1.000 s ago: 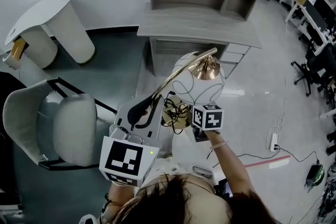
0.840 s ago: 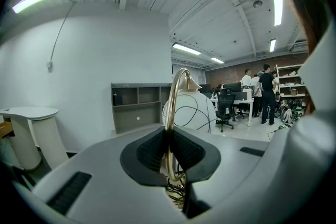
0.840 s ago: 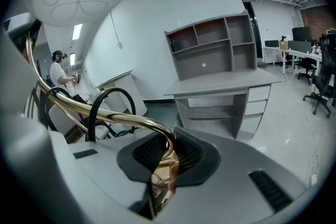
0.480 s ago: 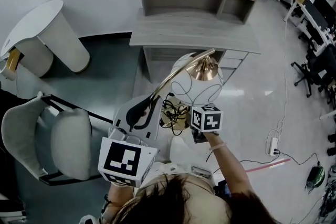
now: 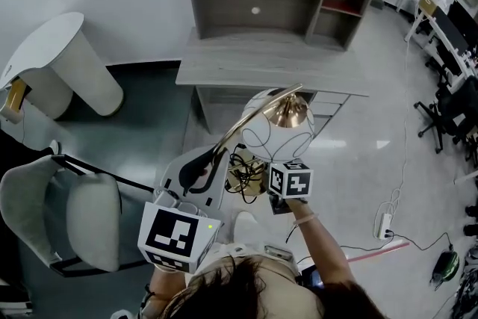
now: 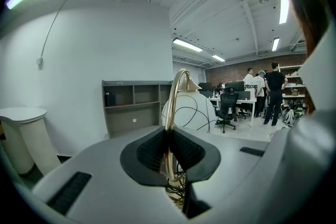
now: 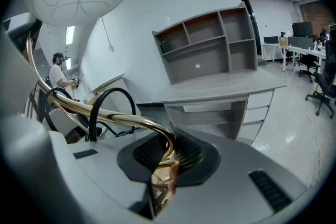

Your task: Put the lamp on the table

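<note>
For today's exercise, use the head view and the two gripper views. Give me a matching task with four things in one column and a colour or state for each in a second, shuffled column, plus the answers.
Column A
1. lamp stem
2. lamp shade
3. desk
4. left gripper

Column B
a. grey, with no lamp on it yet
b. shut on the stem
c. gold and curved
d. white globe with thin dark loops

Pairs: 1-c, 2-d, 3-a, 4-b
</note>
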